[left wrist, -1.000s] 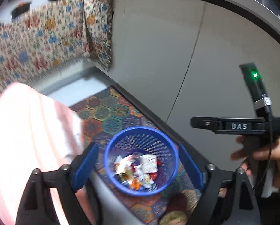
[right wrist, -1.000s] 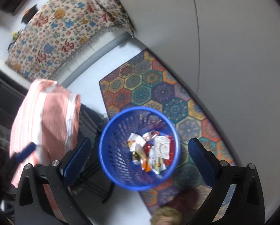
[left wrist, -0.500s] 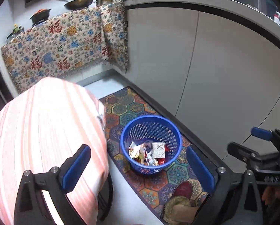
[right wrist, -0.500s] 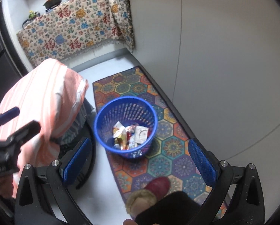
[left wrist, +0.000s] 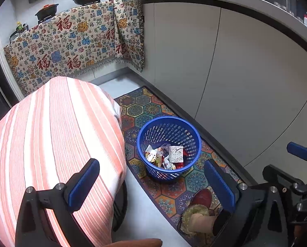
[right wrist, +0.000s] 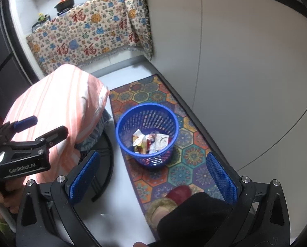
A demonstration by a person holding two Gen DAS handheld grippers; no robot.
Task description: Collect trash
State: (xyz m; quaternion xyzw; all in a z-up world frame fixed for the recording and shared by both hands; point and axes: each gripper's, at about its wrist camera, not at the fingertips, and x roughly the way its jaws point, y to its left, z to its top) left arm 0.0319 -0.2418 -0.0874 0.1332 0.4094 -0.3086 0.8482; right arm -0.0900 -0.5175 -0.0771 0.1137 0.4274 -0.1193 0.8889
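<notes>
A blue plastic basket (left wrist: pixel 191 135) stands on a patterned floor mat (left wrist: pixel 145 106), holding several crumpled wrappers (left wrist: pixel 167 155). It also shows in the right wrist view (right wrist: pixel 167 119), with the wrappers (right wrist: pixel 151 142) inside. My left gripper (left wrist: pixel 151 185) is open and empty, high above the floor, with the basket between its blue pads (left wrist: pixel 82 183). My right gripper (right wrist: pixel 151 176) is open and empty, also high above the basket. The left gripper shows at the left of the right wrist view (right wrist: pixel 40 129).
A round table under a striped orange cloth (left wrist: pixel 50 144) stands left of the basket. White cabinet fronts (left wrist: pixel 246 82) run along the right. A patterned cloth (left wrist: pixel 71 47) hangs at the back under a stove with pans. A foot in a red slipper (left wrist: pixel 198 205) stands on the mat.
Both grippers have risen and pulled back from the basket, which now looks smaller and farther below. More of the kitchen has come into view. Both stay open and empty.
</notes>
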